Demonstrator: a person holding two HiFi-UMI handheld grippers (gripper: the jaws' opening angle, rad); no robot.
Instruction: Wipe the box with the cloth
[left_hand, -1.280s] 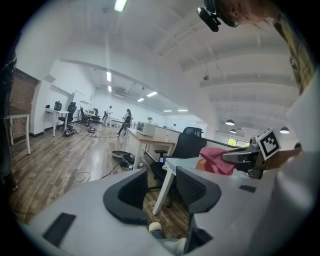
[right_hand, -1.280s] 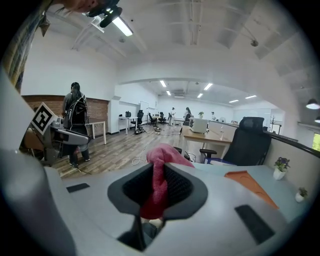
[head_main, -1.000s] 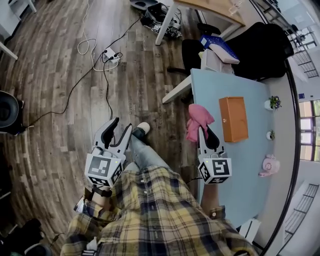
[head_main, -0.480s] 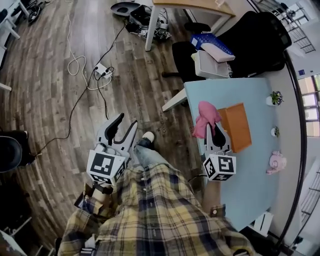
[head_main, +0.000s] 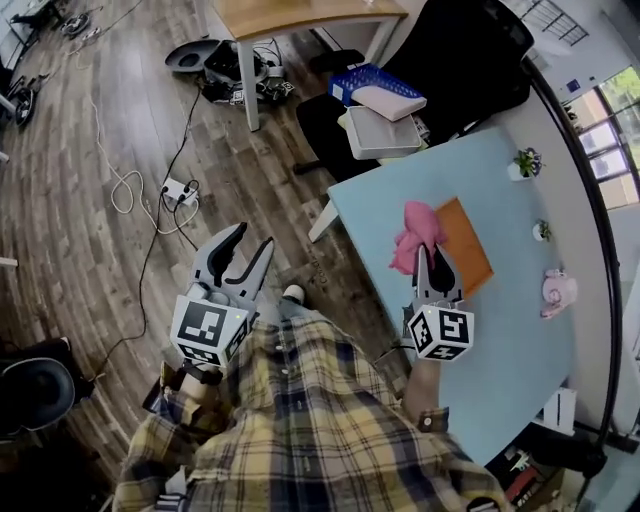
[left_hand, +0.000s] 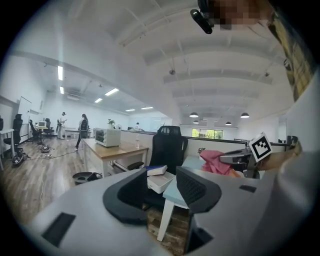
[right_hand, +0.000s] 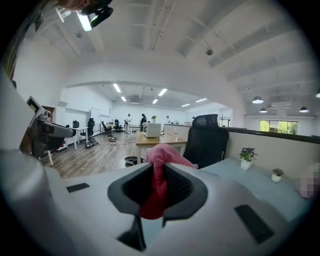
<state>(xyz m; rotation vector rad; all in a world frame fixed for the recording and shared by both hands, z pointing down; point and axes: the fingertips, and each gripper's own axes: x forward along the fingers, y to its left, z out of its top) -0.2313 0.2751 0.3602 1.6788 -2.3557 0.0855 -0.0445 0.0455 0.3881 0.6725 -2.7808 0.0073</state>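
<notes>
Right gripper (head_main: 433, 256) is clamped tight on the pink cloth (head_main: 413, 238). A second ago the cloth hung at the left edge of the table (head_main: 500, 350), clear of the orange box (head_main: 468, 240). Now it's bunched right up against the box's left side, overlapping it. Left gripper (head_main: 250, 242) is out left over the floor as before, jaws apart, nothing between them.

blk office chair (head_main: 470, 50), lt-blue table (head_main: 500, 350), sm potted plant (head_main: 523, 162), pwr strip (head_main: 178, 190) on wood floor (head_main: 80, 250)
</notes>
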